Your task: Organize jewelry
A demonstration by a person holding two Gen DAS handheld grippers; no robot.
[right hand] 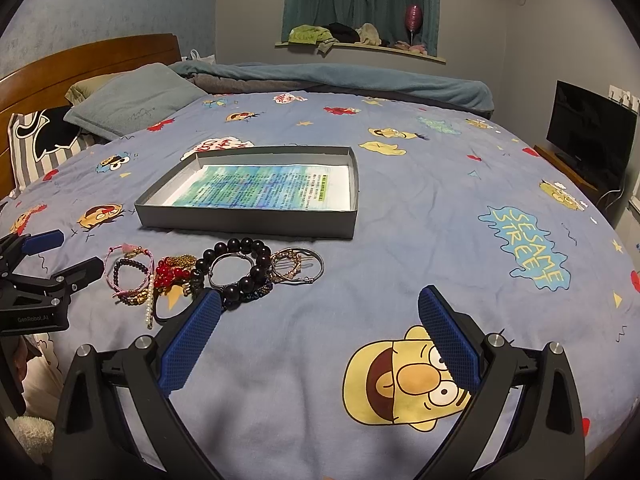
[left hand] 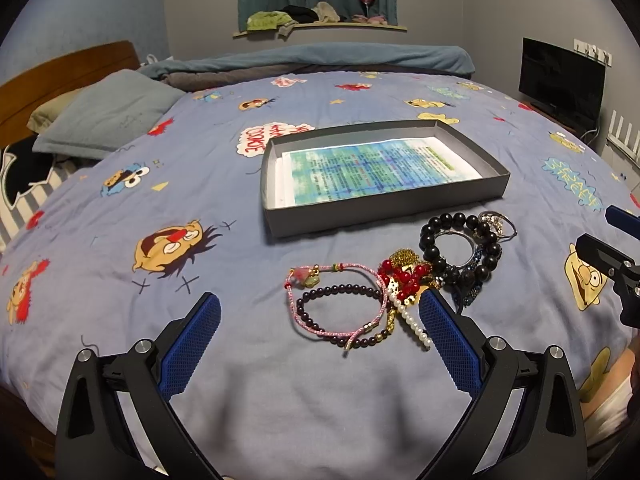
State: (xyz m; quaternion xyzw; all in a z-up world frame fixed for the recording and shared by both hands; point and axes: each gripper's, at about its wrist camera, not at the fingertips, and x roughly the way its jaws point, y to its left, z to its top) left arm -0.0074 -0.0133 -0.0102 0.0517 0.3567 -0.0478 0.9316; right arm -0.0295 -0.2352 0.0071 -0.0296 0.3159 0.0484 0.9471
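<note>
A heap of jewelry lies on the blue cartoon bedspread in front of a shallow grey box point(left hand: 376, 216) point(right hand: 248, 222) lined with a printed sheet. In it are a pink cord bracelet point(left hand: 300, 312) point(right hand: 109, 276), a dark small-bead bracelet point(left hand: 340, 290), a pearl strand point(left hand: 410, 322), red beads point(left hand: 400, 276) point(right hand: 166, 274), a large black bead bracelet point(left hand: 460, 248) point(right hand: 244, 248) and metal bangles point(left hand: 500, 224) point(right hand: 298, 266). My left gripper point(left hand: 320, 304) stands open just short of the pink bracelet. My right gripper point(right hand: 320, 300) is open over bare bedspread, to the right of the heap.
Pillows point(right hand: 132, 100) and a wooden headboard point(right hand: 80, 60) sit at the far left, a rolled blanket point(left hand: 320, 58) along the far edge. A TV point(right hand: 592, 132) stands at the right. A shelf with clothes point(right hand: 340, 36) hangs under the curtain.
</note>
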